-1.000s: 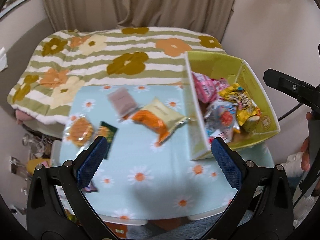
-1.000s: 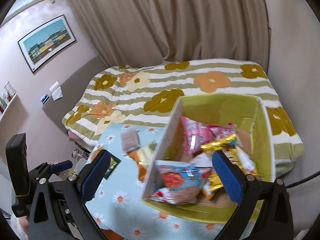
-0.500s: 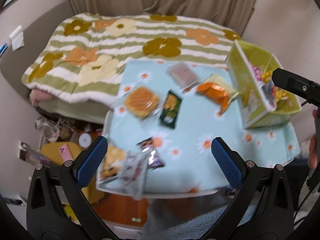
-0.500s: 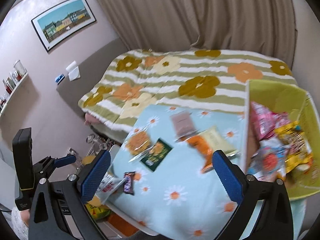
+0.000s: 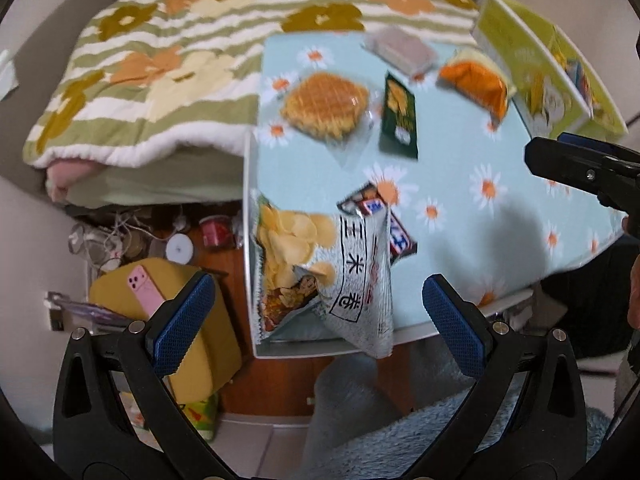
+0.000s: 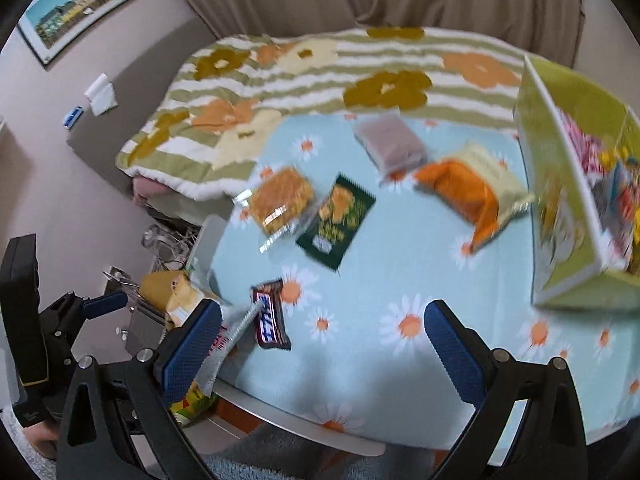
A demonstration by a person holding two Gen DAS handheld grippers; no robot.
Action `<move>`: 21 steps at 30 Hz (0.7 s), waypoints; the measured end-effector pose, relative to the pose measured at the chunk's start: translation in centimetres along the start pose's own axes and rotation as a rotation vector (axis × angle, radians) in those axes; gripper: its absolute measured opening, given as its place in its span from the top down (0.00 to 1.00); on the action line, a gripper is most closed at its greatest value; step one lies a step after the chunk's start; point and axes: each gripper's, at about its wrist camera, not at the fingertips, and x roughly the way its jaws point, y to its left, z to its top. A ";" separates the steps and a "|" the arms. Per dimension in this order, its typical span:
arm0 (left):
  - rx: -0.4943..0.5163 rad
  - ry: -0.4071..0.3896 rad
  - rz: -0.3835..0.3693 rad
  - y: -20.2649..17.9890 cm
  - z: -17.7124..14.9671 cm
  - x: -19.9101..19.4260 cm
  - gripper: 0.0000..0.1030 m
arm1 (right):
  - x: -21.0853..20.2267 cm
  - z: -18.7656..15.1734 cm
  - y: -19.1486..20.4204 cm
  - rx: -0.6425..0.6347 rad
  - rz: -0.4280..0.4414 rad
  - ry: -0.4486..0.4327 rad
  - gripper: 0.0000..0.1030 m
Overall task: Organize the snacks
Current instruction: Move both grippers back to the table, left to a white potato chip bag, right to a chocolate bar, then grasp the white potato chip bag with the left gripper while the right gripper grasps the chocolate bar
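At the far left of the low table with the pale blue daisy-print cloth [image 6: 400, 264], the left gripper [image 5: 316, 304] hangs with its blue-padded fingers spread wide and nothing between them, just above a potato-chip bag printed with yellow crisps [image 5: 286, 252] and a silvery-white rice-snack bag with dark lettering [image 5: 360, 264], both lying at the table's near left corner and overhanging its edge. A dark chocolate bar wrapper with white and blue lettering [image 6: 270, 314] lies partly under the white bag. Farther in sit a clear-wrapped round golden waffle [image 5: 324, 104], and just beside it a dark green flat snack packet [image 5: 398, 118]. Next come a greyish-brown wrapped block [image 6: 390, 142], its label too blurred to read, and an orange and cream crinkly bag [image 6: 472, 188]. The right gripper [image 6: 320, 344] hovers over the near edge, fingers likewise wide apart and empty. At the far right stands the lime-green open cardboard box [image 6: 560, 184], filled with colourful packets.
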 end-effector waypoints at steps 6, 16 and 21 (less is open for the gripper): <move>0.048 0.017 0.035 -0.7 -0.1 2.7 0.01 | 3.8 -1.5 0.8 -0.039 -0.055 0.092 0.02; 0.102 0.029 0.062 -1.5 0.0 5.8 0.01 | 7.3 -2.8 1.5 -0.123 -0.034 0.140 0.02; 0.108 0.028 0.073 -1.8 -0.1 6.4 0.11 | 7.9 -3.2 2.1 -0.159 0.005 0.136 0.02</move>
